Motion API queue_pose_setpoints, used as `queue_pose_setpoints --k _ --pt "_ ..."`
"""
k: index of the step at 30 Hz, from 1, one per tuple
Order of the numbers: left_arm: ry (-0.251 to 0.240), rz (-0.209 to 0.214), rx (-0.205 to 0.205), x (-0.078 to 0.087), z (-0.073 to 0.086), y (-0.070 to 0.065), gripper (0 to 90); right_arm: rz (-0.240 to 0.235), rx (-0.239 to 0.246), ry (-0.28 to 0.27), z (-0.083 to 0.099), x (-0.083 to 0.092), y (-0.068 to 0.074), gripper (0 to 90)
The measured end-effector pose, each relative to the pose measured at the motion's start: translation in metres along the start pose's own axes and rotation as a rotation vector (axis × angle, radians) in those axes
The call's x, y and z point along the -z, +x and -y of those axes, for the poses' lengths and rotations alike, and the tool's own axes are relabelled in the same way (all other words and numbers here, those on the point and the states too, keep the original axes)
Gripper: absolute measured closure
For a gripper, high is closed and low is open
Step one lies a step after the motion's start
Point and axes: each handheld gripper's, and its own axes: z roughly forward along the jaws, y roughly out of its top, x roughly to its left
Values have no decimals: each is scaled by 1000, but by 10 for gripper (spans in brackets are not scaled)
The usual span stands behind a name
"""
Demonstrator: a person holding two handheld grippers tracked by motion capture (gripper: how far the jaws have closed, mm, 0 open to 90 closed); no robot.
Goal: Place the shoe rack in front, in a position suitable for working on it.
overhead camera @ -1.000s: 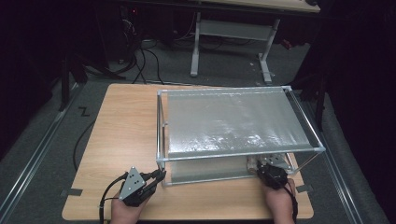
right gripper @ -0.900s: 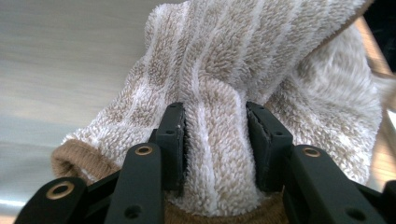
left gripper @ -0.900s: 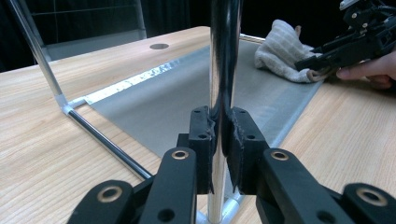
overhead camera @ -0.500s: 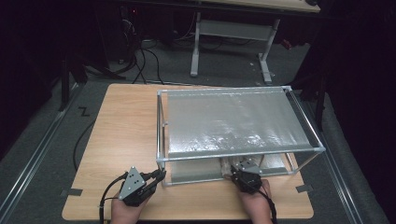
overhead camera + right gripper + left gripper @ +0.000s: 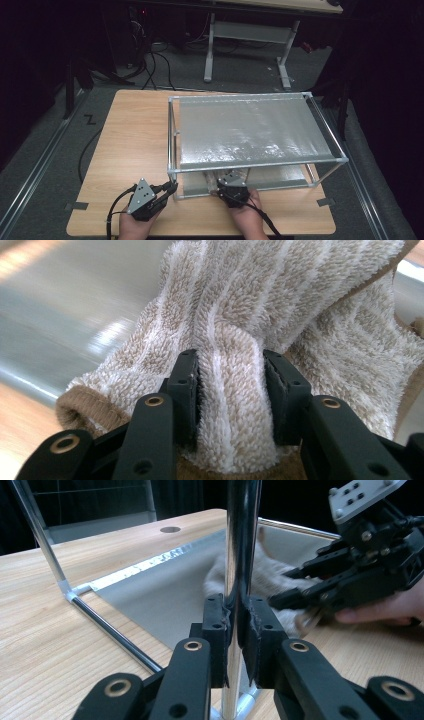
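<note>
A wooden desk (image 5: 130,150) stands on grey floor (image 5: 40,170) in a dark room. Beyond it, a white-legged table (image 5: 245,35); black cables (image 5: 155,60) lie far left.

Overhead looks down; gripper cameras close, sharing towel (image 5: 235,405).

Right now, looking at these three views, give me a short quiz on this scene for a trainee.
1. True or false: the left tool is clamped on an upright metal post of the frame.
2. What does the right tool grip? A) a cable B) a striped fluffy towel C) a bottle
3. Fill in: the frame stands on a ______ table.

Key: 1 true; 2 B; 3 wooden.
</note>
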Motion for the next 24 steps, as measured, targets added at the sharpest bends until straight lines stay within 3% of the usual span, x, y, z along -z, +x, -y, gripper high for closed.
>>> queue_pose_setpoints --k 2,8,14,17,19,24 --pt "0 0 0 0 0 0 807 -21 36 -16 -6 -4 12 618" --pt "1 0 -1 0 0 0 807 -134 62 -49 -24 -12 52 618" --pt "1 1 -3 0 0 0 807 -220 78 -64 -31 -13 70 612" --pt "1 1 -4 0 0 0 807 -224 71 -65 -32 -13 71 585" --pt "2 1 -6 0 0 0 807 -223 62 -71 -32 -13 70 519" --pt "2 2 -8 0 0 0 806 -152 36 -97 -31 -10 66 269"
